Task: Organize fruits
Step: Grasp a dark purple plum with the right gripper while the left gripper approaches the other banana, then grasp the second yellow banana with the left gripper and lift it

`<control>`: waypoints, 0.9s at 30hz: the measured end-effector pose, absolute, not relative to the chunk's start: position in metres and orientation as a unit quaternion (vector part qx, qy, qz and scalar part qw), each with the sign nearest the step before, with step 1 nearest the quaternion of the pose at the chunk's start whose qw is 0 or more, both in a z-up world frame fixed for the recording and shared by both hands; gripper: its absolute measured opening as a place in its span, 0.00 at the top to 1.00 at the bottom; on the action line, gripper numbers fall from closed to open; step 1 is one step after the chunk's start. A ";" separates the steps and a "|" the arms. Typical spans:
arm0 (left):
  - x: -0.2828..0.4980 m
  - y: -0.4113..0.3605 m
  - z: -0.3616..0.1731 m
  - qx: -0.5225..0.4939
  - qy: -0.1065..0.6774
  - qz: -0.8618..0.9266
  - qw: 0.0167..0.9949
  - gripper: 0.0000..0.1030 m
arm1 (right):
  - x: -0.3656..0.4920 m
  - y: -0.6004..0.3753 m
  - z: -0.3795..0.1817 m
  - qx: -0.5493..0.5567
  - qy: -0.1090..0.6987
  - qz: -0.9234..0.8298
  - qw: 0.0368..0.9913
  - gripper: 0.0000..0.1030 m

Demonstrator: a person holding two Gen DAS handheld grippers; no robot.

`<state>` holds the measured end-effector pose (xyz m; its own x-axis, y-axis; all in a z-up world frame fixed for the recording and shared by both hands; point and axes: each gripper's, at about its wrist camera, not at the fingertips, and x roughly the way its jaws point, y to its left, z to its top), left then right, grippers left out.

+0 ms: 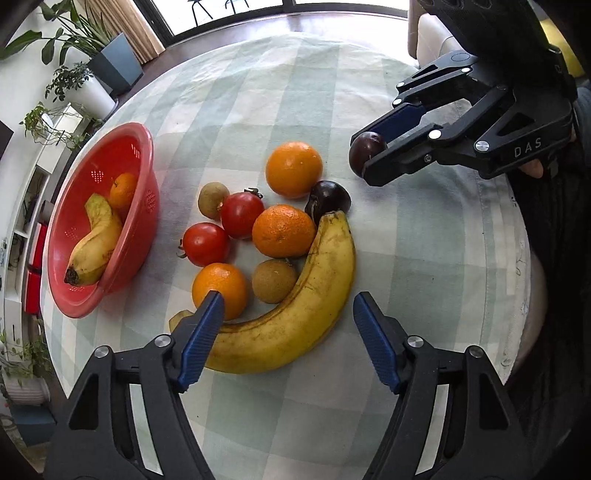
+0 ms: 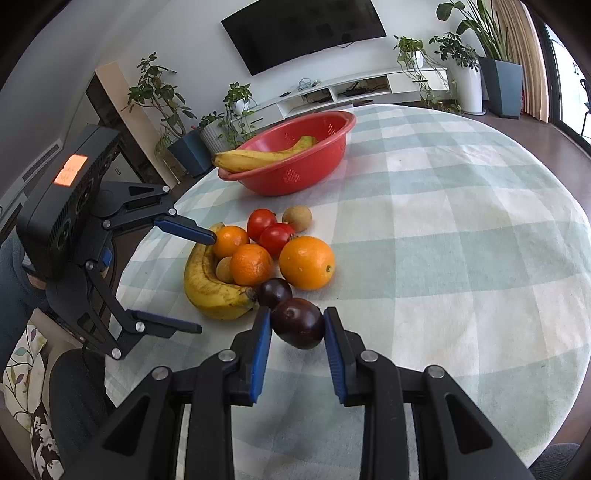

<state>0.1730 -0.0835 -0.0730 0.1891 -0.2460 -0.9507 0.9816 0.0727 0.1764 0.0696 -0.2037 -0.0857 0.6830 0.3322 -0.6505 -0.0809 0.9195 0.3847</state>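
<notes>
Fruit pile on table, banana in red basket

worktop: round, checked cloth | television: wall-mounted | potted plants: along wall | shelf unit: white, low

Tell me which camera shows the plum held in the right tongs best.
Right wrist view: the held plum sits close and nearly whole between the right tongs. The left wrist view shows it small, far off, partly hidden behind a finger.

Bright daylight pours in from the windows at twelve o'clock, shadows soft, focus crisp, fisheye bending and darkening every edge
</notes>
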 end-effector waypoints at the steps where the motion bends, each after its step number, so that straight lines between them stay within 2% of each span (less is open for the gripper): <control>1: 0.173 -0.083 -0.073 0.466 0.402 -0.504 0.605 0.37 | 0.070 -0.204 -0.086 0.166 0.382 0.115 0.902 0.70; 2: 0.171 -0.083 -0.073 0.472 0.407 -0.508 0.595 0.43 | 0.070 -0.204 -0.086 0.167 0.382 0.115 0.902 0.70; 3: 0.168 -0.082 -0.074 0.481 0.410 -0.509 0.584 0.45 | 0.070 -0.205 -0.086 0.168 0.381 0.114 0.902 0.70; 9: 0.158 -0.089 -0.078 0.500 0.400 -0.516 0.568 0.45 | 0.070 -0.206 -0.086 0.172 0.381 0.115 0.901 0.70; 11: 0.152 -0.098 -0.092 0.550 0.384 -0.494 0.552 0.42 | 0.071 -0.206 -0.086 0.171 0.381 0.115 0.901 0.70; 14: 0.158 -0.106 -0.093 0.563 0.390 -0.489 0.540 0.41 | 0.071 -0.207 -0.087 0.173 0.381 0.115 0.901 0.70; 16: 0.162 -0.105 -0.093 0.564 0.395 -0.490 0.534 0.44 | 0.070 -0.207 -0.087 0.175 0.380 0.115 0.901 0.70; 17: 0.165 -0.105 -0.093 0.560 0.404 -0.491 0.531 0.51 | 0.070 -0.207 -0.087 0.175 0.381 0.116 0.901 0.70; 23: 0.159 -0.114 -0.093 0.565 0.410 -0.468 0.542 0.55 | 0.072 -0.207 -0.089 0.176 0.383 0.118 0.899 0.70; 27: 0.155 -0.113 -0.093 0.540 0.420 -0.448 0.576 0.53 | 0.072 -0.206 -0.089 0.177 0.383 0.118 0.899 0.70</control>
